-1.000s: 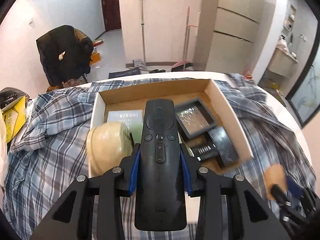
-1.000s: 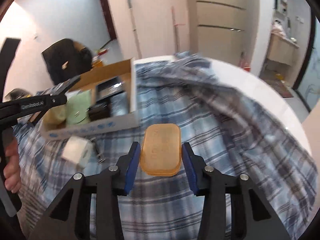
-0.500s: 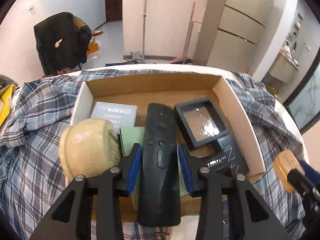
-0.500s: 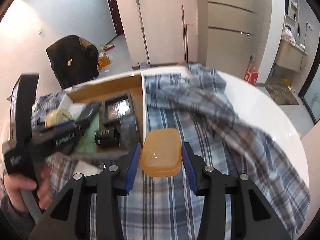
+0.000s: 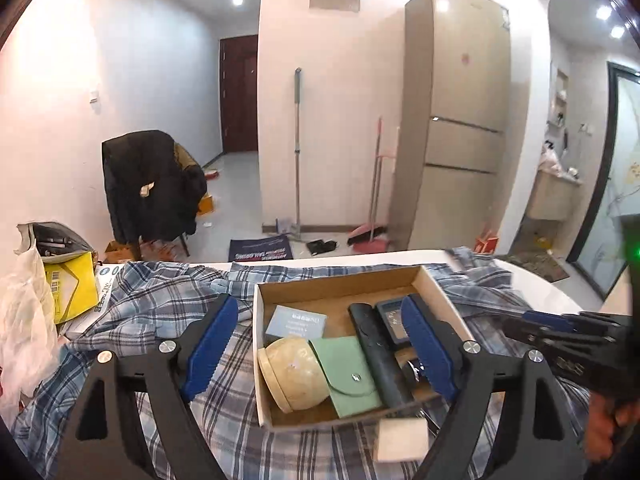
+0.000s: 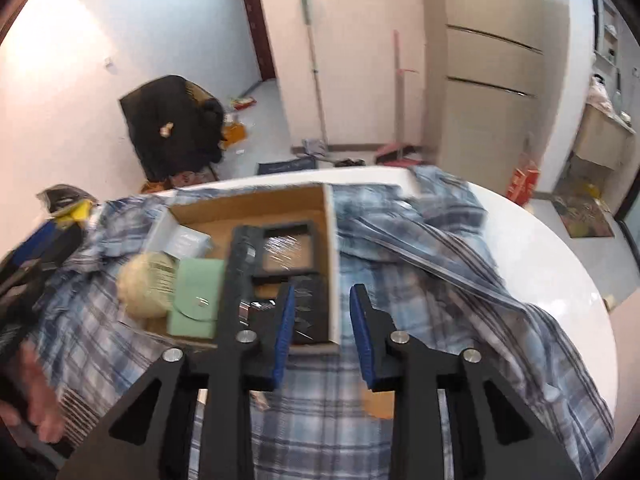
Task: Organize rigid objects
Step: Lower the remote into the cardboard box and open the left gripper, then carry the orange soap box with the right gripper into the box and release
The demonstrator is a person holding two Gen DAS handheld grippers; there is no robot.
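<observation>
A cardboard box (image 5: 434, 286) sits on a plaid cloth (image 5: 168, 320). In it lie a black remote (image 5: 374, 354), a cream bowl (image 5: 292, 374), a green pouch (image 5: 354, 374), a grey card (image 5: 296, 322) and a black frame (image 6: 288, 246). My left gripper (image 5: 320, 346) hangs in front of and above the box, its jaws opening wide with nothing between them. My right gripper (image 6: 324, 334) is at the box's near right corner, its jaws closing on nothing. An orange piece (image 6: 378, 404) shows on the cloth under its right finger.
A white block (image 5: 402, 436) lies on the cloth in front of the box. The round white table (image 6: 540, 264) drops off to the right. A plastic bag and yellow package (image 5: 68, 288) crowd the left end. A chair with a black coat (image 5: 148, 188) stands behind.
My left gripper let go of the remote, which now lies in the box, then opened wide and drew back upward. The orange container is no longer between my right jaws, which have narrowed.
</observation>
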